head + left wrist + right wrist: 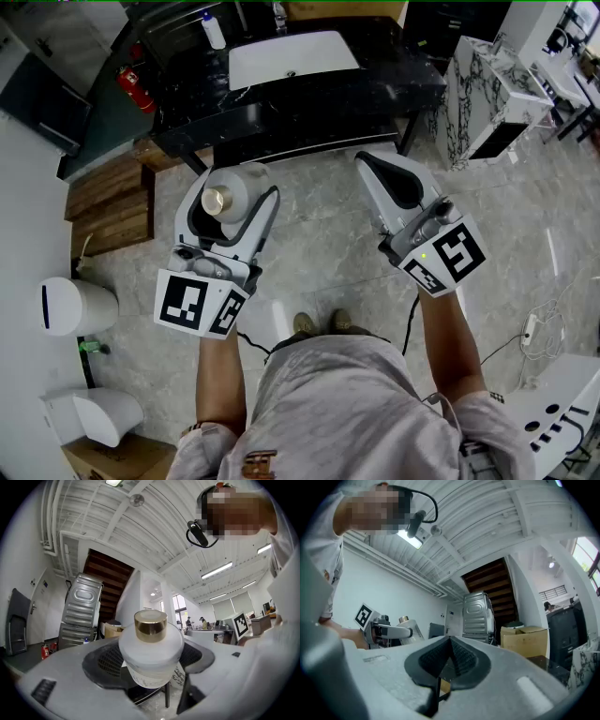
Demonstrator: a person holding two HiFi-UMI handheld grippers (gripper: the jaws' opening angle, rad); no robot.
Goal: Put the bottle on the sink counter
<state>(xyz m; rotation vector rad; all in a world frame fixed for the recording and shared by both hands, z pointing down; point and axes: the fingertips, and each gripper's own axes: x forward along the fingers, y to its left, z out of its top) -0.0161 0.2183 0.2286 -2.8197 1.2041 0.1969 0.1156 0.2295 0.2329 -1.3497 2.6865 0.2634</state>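
red fire extinguisher [136,91], wooden steps [111,202]

The bottle [225,194] is squat and round, frosted white with a shiny gold cap. It stands upright, clamped between the jaws of the left gripper [236,187], cap uppermost. The sink counter [375,84], black marble with a white basin [292,58], lies well ahead of that gripper.
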